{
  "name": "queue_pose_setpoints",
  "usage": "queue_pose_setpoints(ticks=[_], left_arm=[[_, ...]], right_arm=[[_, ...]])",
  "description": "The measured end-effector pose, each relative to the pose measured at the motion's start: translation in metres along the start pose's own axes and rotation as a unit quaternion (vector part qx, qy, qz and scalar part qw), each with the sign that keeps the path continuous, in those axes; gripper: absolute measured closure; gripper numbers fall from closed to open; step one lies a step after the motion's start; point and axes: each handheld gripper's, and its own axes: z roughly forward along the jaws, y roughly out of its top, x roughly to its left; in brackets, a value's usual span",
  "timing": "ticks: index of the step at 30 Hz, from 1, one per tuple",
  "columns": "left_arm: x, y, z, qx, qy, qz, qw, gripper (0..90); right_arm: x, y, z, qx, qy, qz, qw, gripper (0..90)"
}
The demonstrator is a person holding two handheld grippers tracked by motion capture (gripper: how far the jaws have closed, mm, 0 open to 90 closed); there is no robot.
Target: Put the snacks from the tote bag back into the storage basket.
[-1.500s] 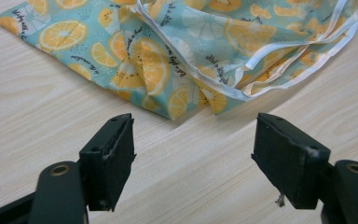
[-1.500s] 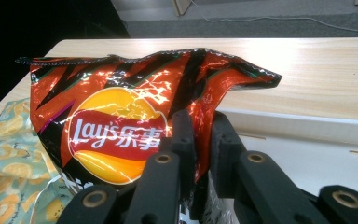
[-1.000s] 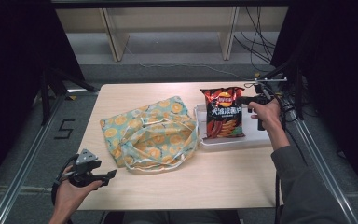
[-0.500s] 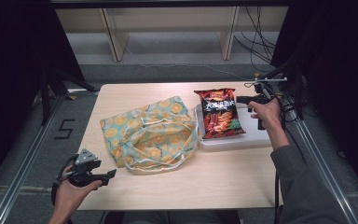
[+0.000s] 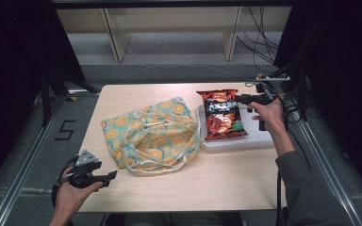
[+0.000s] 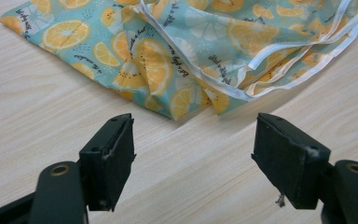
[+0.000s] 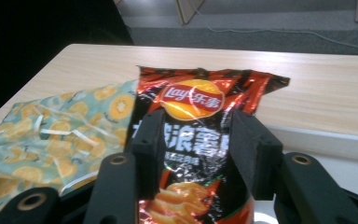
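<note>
A: Starting with the high view — seeing the chip bag (image 5: 222, 115) lying flat on the white tray (image 5: 259, 136) at the right of the table (image 5: 217, 183), just beside the orange-print cloth bag (image 5: 153, 136).

B: Also spotting the right gripper (image 5: 241, 99) reaching in at the chip bag's far right corner, and the left gripper (image 5: 109, 177) hovering by the front left edge, well apart from the tray.

A: Moving to the left gripper view: looking at the left gripper (image 6: 193, 154) with jaws standing wide, gripping nothing, showing bare wood between them and the cloth bag's (image 6: 168, 56) folded edge just ahead.

B: Turning to the right gripper view — finding the right gripper (image 7: 196, 140) about halfway apart, its jaws having just been opening, hanging over the chip bag's (image 7: 193, 100) printed face below the logo. Seeing foil in the gap, yet apparently no pad pressing on it.

A: Judging the handling: probably light, air-puffed, crinkly and slick, with contents breaking easily under a hard squeeze.

B: So pinching the flat crimped seam along the top edge, or a corner, rather than the puffed middle. Closing gently, lifting slowly, and expecting some swinging.
</note>
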Motion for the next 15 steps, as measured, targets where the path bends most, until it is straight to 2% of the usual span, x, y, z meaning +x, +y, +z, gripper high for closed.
queue_pose_setpoints(ticks=[1,3,4,7,8,9,10,11,12,13,15], left_arm=[[-0.001,0.000,0.001,-0.007,0.000,-0.007,0.9999,28.7],[0.000,0.000,-0.001,0.004,0.002,0.004,1.0000,28.6],[0.000,0.000,-0.001,0.005,0.003,0.004,1.0000,28.6],[-0.001,0.000,-0.001,0.005,0.001,0.005,1.0000,28.6],[-0.001,0.000,-0.001,0.005,0.002,0.005,1.0000,28.6],[-0.001,0.000,-0.001,0.005,0.002,0.004,1.0000,28.6],[0.000,0.000,-0.001,0.004,0.002,0.005,1.0000,28.6],[0.000,0.000,-0.001,0.004,0.003,0.005,1.0000,28.7],[0.000,0.000,-0.001,0.005,0.003,0.004,1.0000,28.6],[-0.001,0.000,-0.001,0.004,0.003,0.004,1.0000,28.6],[0.000,0.000,-0.001,0.005,0.003,0.004,1.0000,28.6]], right_arm=[[0.003,-0.001,-0.001,-0.003,0.006,0.000,1.0000,54.2],[0.009,-0.003,-0.004,-0.006,0.012,-0.001,0.9999,52.6],[0.012,-0.005,-0.005,-0.010,0.012,0.000,0.9999,51.7],[0.019,-0.009,-0.007,-0.008,0.017,-0.021,0.9996,51.5],[0.023,-0.010,-0.008,-0.004,0.018,-0.014,0.9997,51.2],[0.023,-0.012,-0.008,-0.007,0.016,-0.026,0.9995,50.8],[0.026,-0.013,-0.009,-0.006,0.017,-0.025,0.9995,50.2],[0.026,-0.014,-0.009,-0.009,0.017,-0.041,0.9990,49.4],[0.031,-0.017,-0.010,-0.007,0.015,-0.026,0.9995,48.7],[0.030,-0.017,-0.010,-0.009,0.016,-0.046,0.9988,48.1],[0.034,-0.020,-0.010,-0.011,0.014,-0.055,0.9984,47.7]])
